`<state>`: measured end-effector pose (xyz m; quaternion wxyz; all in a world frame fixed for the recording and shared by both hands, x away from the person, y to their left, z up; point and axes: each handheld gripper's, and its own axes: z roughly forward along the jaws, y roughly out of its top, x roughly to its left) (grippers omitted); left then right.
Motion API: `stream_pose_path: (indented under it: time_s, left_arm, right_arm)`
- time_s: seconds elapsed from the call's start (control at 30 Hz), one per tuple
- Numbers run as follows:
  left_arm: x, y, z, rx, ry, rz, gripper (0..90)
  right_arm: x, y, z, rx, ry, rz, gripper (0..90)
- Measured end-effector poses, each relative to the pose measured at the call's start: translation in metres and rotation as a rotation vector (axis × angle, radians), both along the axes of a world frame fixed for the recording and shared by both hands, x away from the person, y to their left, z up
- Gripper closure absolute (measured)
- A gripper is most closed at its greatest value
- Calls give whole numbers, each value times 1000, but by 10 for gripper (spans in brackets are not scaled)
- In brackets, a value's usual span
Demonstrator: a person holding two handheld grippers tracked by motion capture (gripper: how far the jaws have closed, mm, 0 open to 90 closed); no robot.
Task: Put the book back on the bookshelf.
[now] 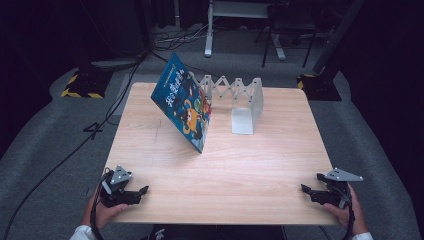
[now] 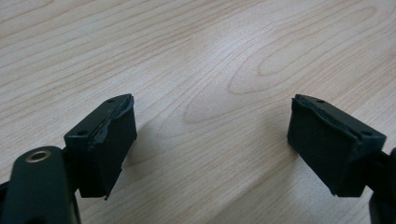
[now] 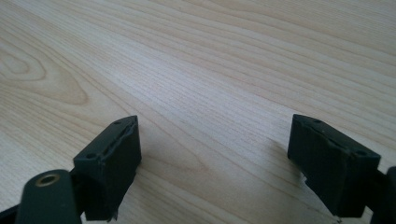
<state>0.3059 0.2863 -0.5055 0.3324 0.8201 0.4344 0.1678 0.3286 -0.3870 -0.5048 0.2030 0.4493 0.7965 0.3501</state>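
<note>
Left gripper sits low at the near-left, jaws spread wide. Right gripper mirrors it, gaping too.

Blue cartoon-covered book, white rack, pale wood-grain table.

Book leans left of bookend.

I sit at a pale wooden desk with clear grain, brightly lit from above while the room beyond it falls off into darkness. Grey carpet covers the floor around me. Black cables trail across it on my left. Past the far edge I see the white legs of a stand, a dark chair frame, and two black bases edged with yellow-and-black hazard tape.
</note>
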Motion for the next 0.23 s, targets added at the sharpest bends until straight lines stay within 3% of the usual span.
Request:
stream_pose_path:
  time_s: [0.23]
  left_arm:
    - [0,0,0,-2,1,1,161]
  right_arm:
    - [0,0,0,0,1,-2,170]
